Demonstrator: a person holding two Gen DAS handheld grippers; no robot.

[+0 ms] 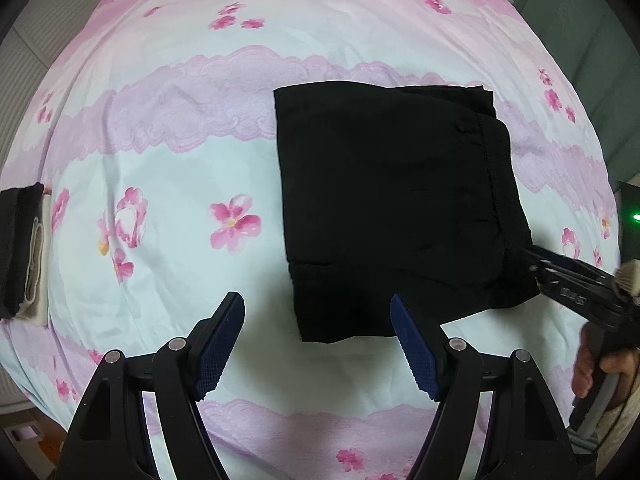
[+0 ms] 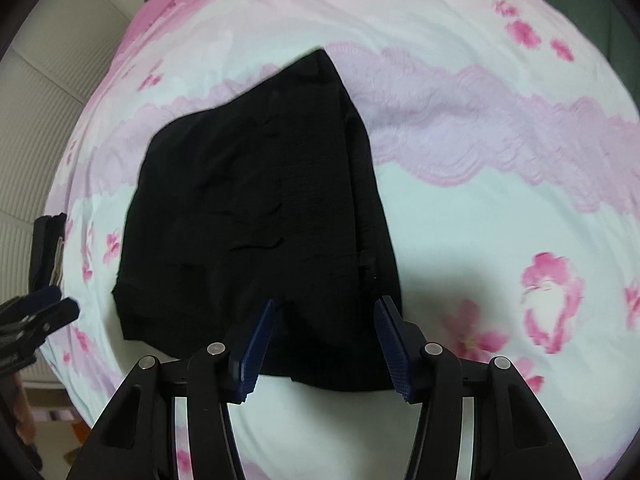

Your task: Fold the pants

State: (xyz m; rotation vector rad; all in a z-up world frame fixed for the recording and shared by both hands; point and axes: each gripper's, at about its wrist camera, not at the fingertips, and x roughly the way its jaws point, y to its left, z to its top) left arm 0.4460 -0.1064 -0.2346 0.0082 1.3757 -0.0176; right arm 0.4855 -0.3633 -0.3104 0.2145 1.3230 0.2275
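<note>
At the far left of my left wrist view, a small stack of folded clothes (image 1: 22,252) sits at the bed's (image 1: 160,168) edge. My left gripper (image 1: 318,344) hangs with its jaws spread, holding nothing. The black pants (image 1: 392,200) lie mid-bed as a compact, layered rectangle, so I judge the folding essentially done. My right gripper (image 2: 326,340) is spread too, over the near corner, gripping nothing; only tidying or stacking seems left.

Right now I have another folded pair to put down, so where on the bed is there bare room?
Bare sheet lies between the black pants and the small folded stack at the left edge, and beyond the pants. It is crowded at the pants' right side, where the right gripper sits.
</note>
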